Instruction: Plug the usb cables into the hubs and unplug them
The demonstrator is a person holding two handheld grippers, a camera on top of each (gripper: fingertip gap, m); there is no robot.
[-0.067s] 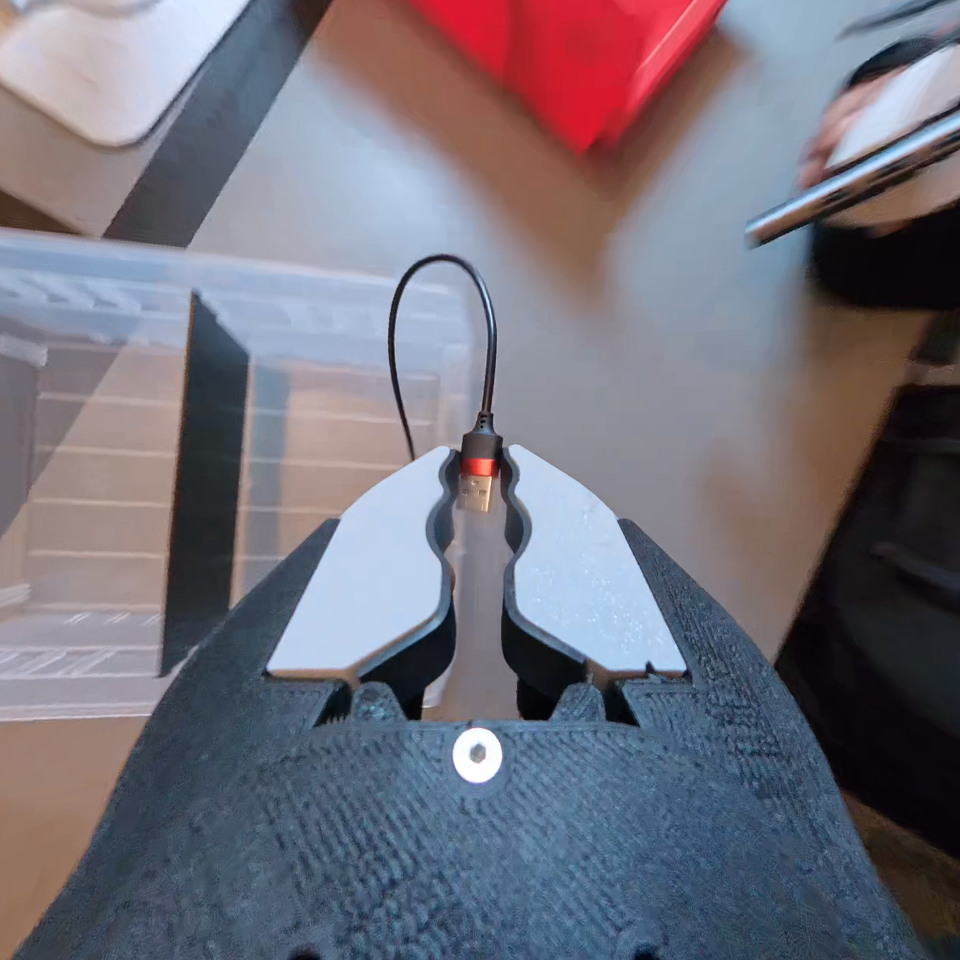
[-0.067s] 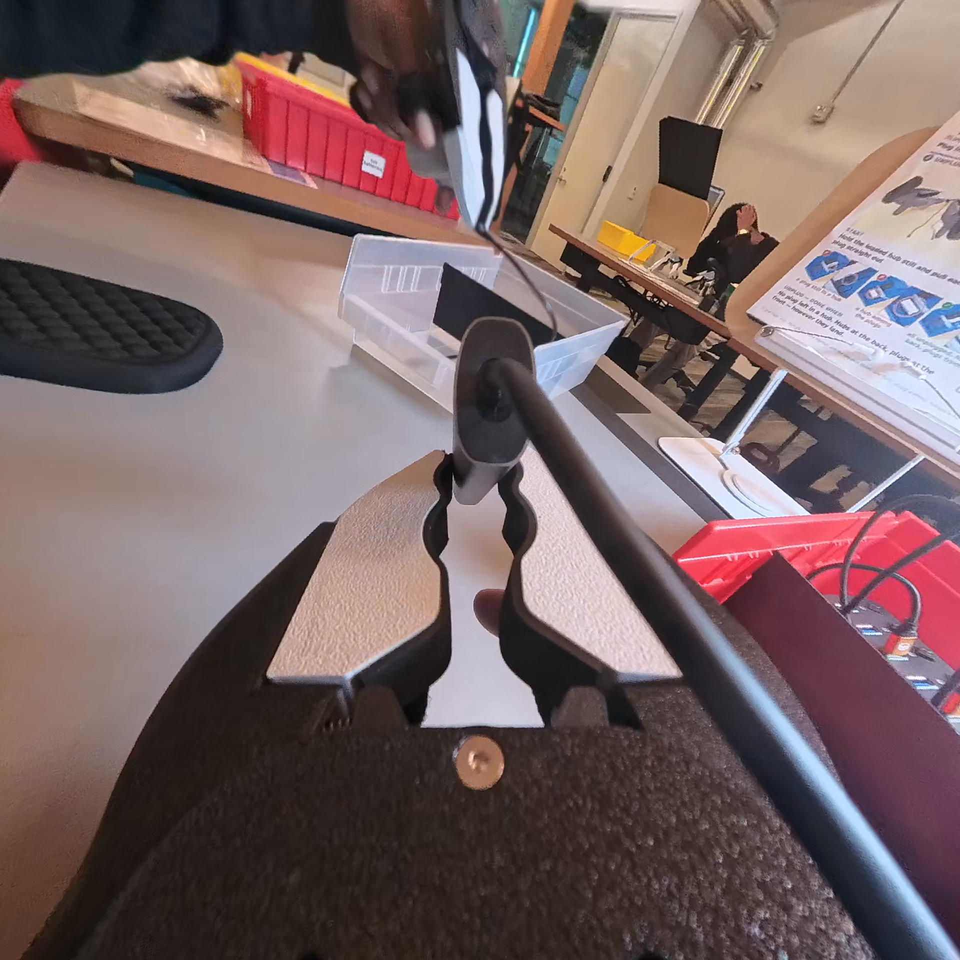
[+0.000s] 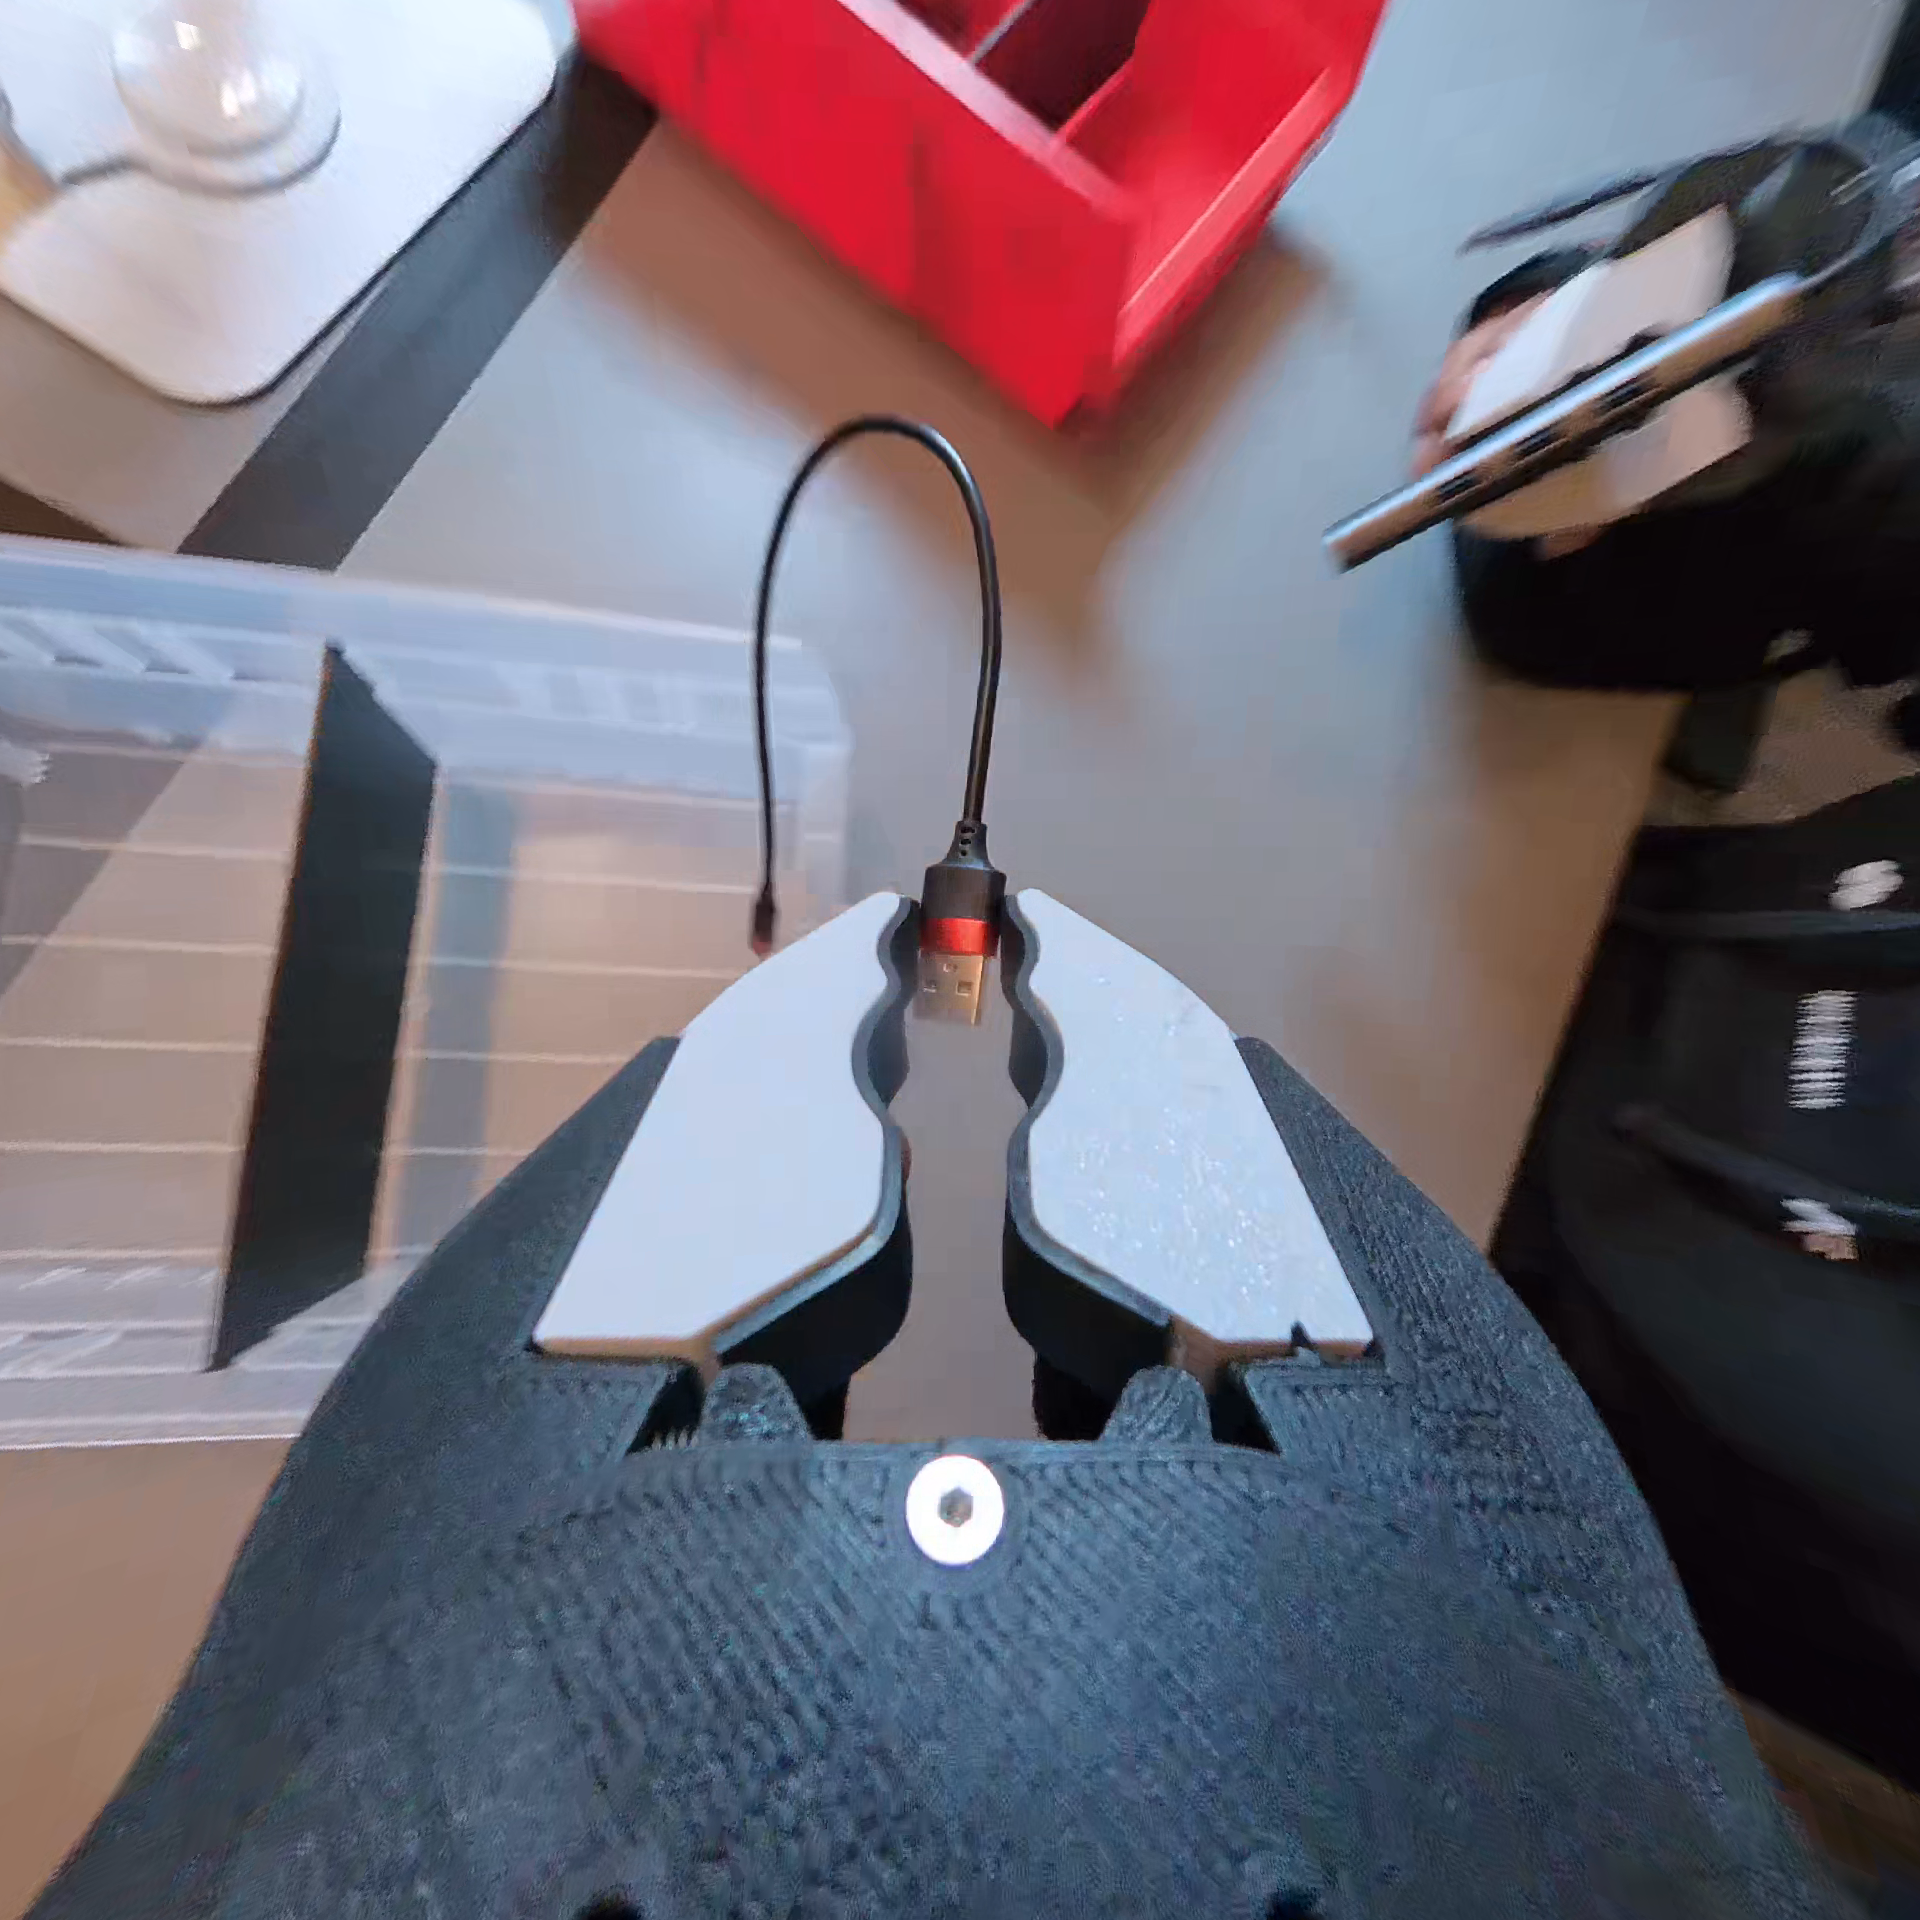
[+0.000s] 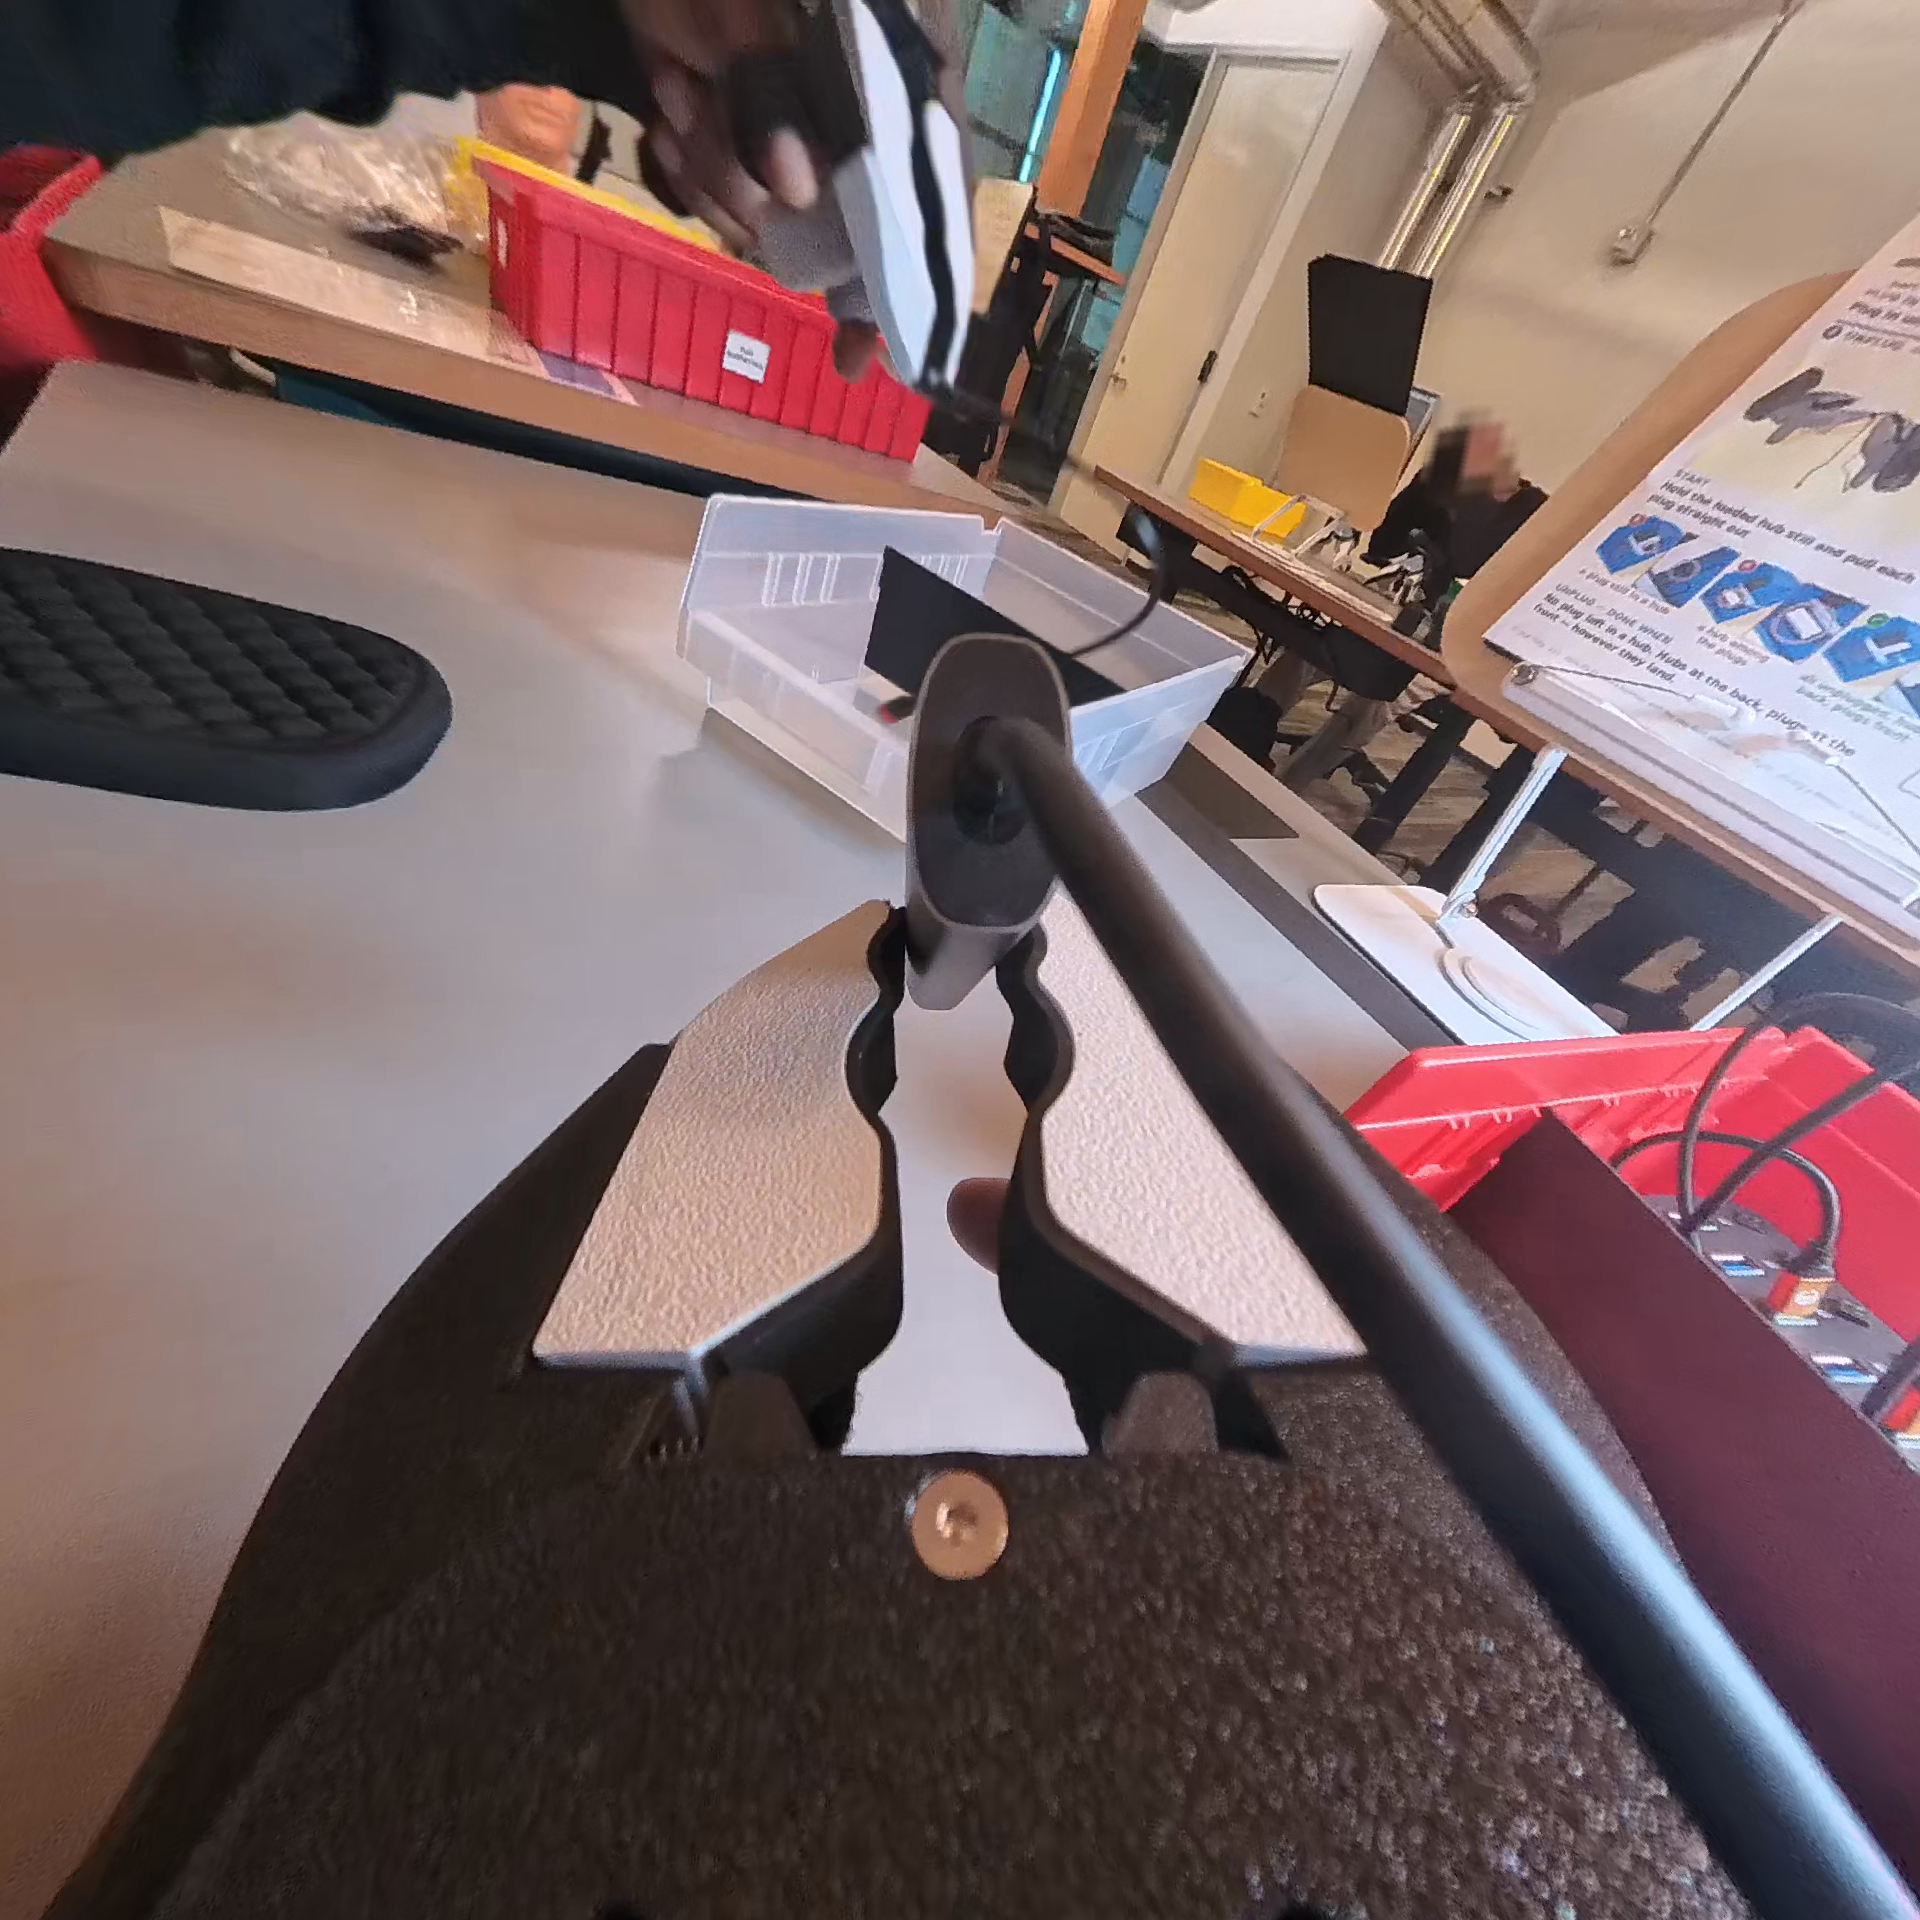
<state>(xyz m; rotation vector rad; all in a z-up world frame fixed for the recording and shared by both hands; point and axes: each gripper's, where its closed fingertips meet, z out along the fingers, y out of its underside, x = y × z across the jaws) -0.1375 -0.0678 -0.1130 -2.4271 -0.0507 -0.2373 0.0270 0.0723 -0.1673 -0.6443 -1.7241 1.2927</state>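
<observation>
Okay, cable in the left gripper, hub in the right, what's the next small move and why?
Probably bring the two together, plug toward a port. The left gripper pinches the USB plug, its metal end bare, and the right gripper clamps the hub; they are apart.

Bare table (image 3: pixel 1195 727) between two bins

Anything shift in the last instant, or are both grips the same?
Left gripper swung toward the red bin, which now shows more; the cable's free end dangles clear of the fingers. Unchanged: left gripper holds the USB plug, right gripper holds the hub.
</observation>
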